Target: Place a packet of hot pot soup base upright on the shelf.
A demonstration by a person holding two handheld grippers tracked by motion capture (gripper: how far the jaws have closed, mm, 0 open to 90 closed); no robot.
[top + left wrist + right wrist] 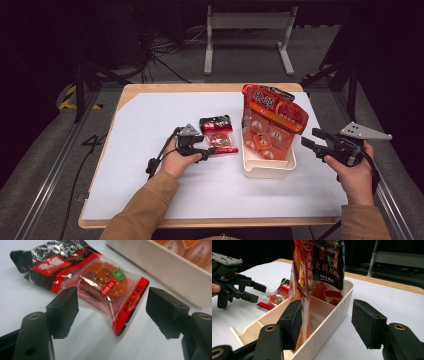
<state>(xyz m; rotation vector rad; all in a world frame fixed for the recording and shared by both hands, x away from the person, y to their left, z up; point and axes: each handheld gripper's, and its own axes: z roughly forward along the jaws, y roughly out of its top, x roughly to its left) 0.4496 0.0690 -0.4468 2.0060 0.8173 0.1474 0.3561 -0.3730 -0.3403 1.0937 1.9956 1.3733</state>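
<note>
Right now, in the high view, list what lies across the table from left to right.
left gripper → small snack packet → white tray holding the tall orange bag → right gripper

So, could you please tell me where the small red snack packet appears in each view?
High view: small red snack packet left of centre, beside the cream tray.
Left gripper view: upper centre, ahead of the jaws.
Right gripper view: at left.
Shared landmark: the cream tray.

A wooden table (131, 93) with a white sheet (150, 150) on top stands on a grey floor (45, 150) in a dark room, with a grey metal stand (248, 22) behind it.
</note>
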